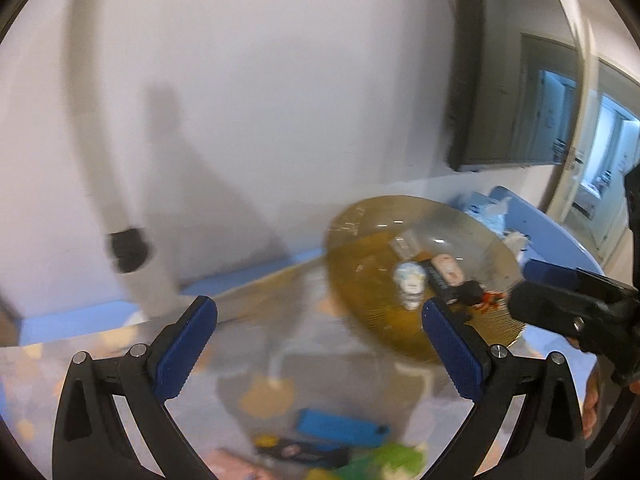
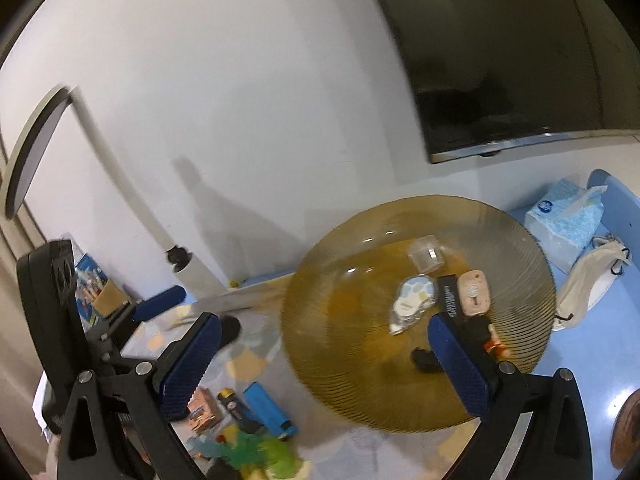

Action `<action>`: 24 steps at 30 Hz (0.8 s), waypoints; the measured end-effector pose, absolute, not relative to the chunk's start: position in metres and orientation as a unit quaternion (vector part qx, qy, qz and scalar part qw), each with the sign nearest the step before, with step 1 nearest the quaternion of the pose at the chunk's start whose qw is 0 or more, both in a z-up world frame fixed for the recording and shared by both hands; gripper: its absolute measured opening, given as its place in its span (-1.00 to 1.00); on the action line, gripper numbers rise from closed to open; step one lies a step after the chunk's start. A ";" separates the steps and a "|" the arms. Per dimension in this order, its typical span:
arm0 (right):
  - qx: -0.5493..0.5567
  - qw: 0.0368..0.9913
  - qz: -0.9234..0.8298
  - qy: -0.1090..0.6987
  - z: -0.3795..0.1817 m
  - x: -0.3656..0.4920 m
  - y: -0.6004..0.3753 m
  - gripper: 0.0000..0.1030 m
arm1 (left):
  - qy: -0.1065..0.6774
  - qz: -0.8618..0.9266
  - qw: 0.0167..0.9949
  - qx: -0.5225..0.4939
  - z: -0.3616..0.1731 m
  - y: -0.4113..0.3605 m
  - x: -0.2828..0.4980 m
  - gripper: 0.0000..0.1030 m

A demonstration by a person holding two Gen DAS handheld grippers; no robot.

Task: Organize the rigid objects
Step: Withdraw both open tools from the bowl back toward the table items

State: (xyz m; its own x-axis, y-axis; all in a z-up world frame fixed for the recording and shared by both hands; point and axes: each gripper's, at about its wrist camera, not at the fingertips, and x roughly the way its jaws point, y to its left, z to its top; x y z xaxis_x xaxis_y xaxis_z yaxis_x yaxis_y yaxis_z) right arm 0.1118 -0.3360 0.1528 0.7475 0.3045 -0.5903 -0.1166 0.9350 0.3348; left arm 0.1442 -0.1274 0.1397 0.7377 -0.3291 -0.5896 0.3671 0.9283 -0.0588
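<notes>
Left hand-held gripper: jaws spread wide, blue ribbed pads facing each other, nothing between them; hangs above the table, angled downward.

Right hand-held gripper: jaws equally wide, nothing held. Its right finger overlaps the near edge of the plate in view; contact cannot be told.

Amber ribbed glass plate: large, round, resting on the table ahead of both tools, slightly right of centre. Holds:
- white and blue pouch, near the middle;
- clear small plastic cup, toward the far side;
- black flat bar, just beside the pouch;
- pink rounded case, touching the bar's right side;
- small black item, near the front rim, blurred;
- orange-red small piece, at the right front, partly hidden behind the finger.

Loose items on the table, near side, left of the plate:
- blue lighter;
- black lighter, just beside the blue one;
- pink small box;
- green plastic toy, blurred.

Beyond the plate, right: tissue pack and a face mask, on a blue surface.

Wall: dark television above.
</notes>
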 end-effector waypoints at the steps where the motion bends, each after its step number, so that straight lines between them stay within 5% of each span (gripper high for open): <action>1: 0.134 0.924 0.118 0.337 0.153 0.110 -0.329 1.00 | 0.310 -0.178 0.933 0.030 0.140 -0.119 0.143 0.99; 24: -0.010 0.894 0.140 0.425 0.079 0.067 -0.235 1.00 | 0.414 -0.111 0.903 0.017 0.053 -0.026 0.118 0.99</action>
